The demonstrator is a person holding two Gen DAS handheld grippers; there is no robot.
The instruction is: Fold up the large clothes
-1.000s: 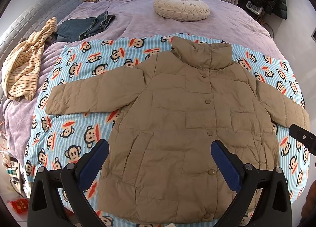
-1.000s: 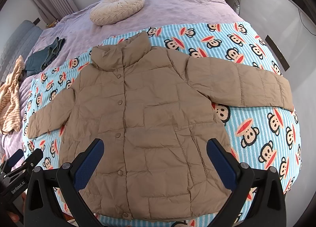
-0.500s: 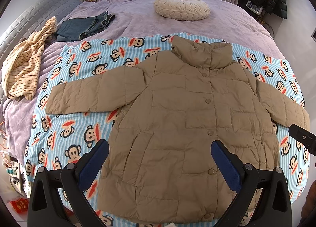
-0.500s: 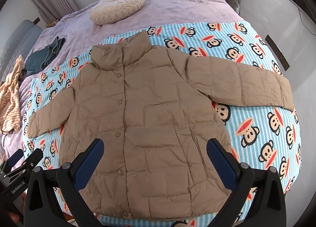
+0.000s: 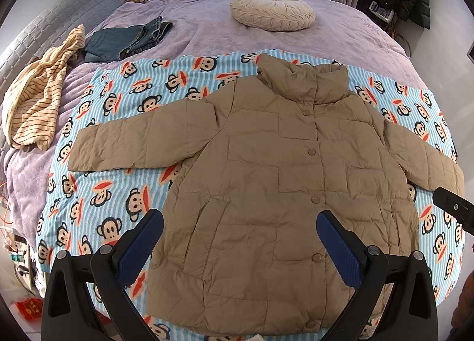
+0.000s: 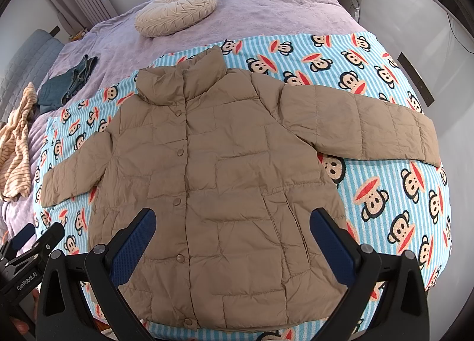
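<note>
Broadly, a bed (image 5: 340,41) under a purple cover fills both views, and across its near half lies a blue striped blanket (image 5: 124,186) printed with monkey faces. On that blanket the tan quilted jacket (image 5: 266,186) is spread flat, front up, snapped shut down the middle, collar toward the far end of the bed and hem toward the cameras. Both sleeves stretch straight out to the sides; in the right wrist view the sleeve on the right (image 6: 364,130) reaches almost to the blanket's edge.

Beyond the blanket, a round cream cushion (image 5: 272,10) rests on the purple cover. Off to the left side of the bed are a striped yellow garment (image 5: 38,98), crumpled, and, just beyond it, folded jeans (image 5: 127,40).

Nearest the cameras, the left gripper (image 5: 238,240) hovers above the jacket's lower front with its blue-padded fingers (image 5: 142,249) spread wide and released, grasping nothing. The right gripper (image 6: 232,237) hangs over the same lower part of the jacket, its fingers (image 6: 331,246) likewise spread apart and empty. Each gripper shows at the edge of the other's view, so they sit side by side at the hem end. I cannot tell whether either touches the fabric.
</note>
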